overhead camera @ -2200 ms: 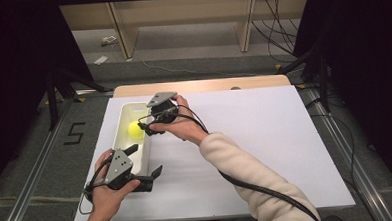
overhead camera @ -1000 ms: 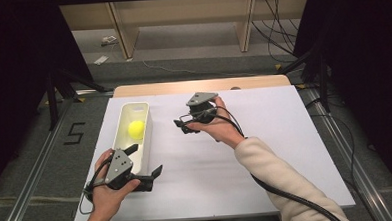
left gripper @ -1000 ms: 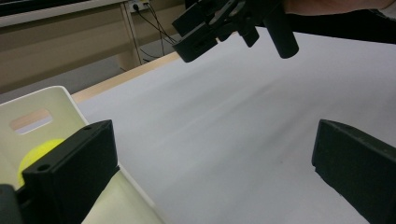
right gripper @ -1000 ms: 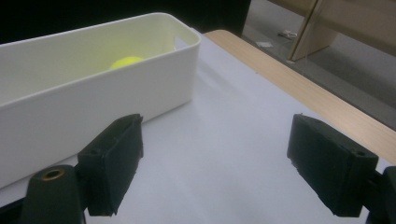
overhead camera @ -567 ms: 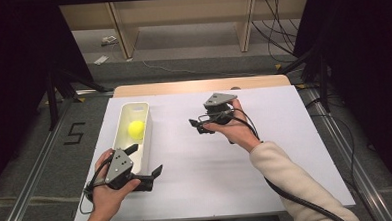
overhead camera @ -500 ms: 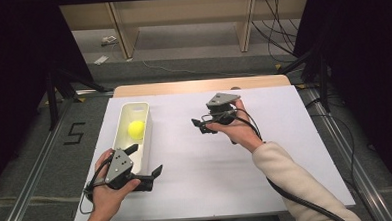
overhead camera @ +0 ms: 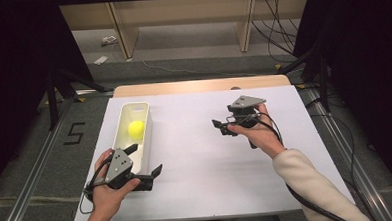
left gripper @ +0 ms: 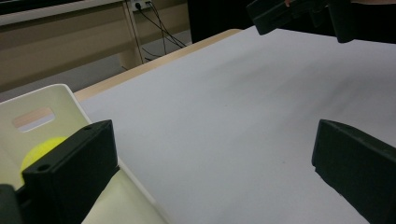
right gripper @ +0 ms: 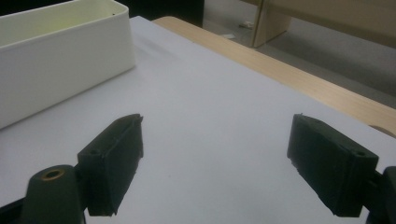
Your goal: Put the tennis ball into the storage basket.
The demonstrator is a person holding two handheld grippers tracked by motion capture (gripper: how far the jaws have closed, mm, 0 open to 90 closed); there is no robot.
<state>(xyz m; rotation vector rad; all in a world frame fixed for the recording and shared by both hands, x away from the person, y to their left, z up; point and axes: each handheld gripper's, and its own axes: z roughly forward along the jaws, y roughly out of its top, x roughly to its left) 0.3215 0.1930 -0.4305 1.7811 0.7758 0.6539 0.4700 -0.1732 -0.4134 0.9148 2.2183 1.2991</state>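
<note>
A yellow ball (overhead camera: 136, 128) lies inside a long white bin (overhead camera: 146, 130) at the table's left side. My left gripper (overhead camera: 146, 158) is held at the bin's near end, open and empty, one jaw over the bin's rim. In the left gripper view the ball (left gripper: 39, 151) peeks out behind the left jaw of the gripper (left gripper: 210, 172), inside the bin (left gripper: 51, 100). My right gripper (overhead camera: 220, 128) hovers open over the middle of the table, right of the bin, nothing between its jaws. In the right gripper view, the gripper (right gripper: 219, 163) looks toward the bin's wall (right gripper: 60, 51).
A white sheet (overhead camera: 196, 160) covers the table, with a wooden strip (overhead camera: 198, 85) along its far edge. Beyond it stand wooden shelf legs (overhead camera: 123, 31) and cables on the floor. The right gripper (left gripper: 289, 11) shows at the top of the left gripper view.
My right gripper has drawn away from the ball in the bin and moved right to the middle of the table. The ball stays in the bin. The left gripper has not moved.
</note>
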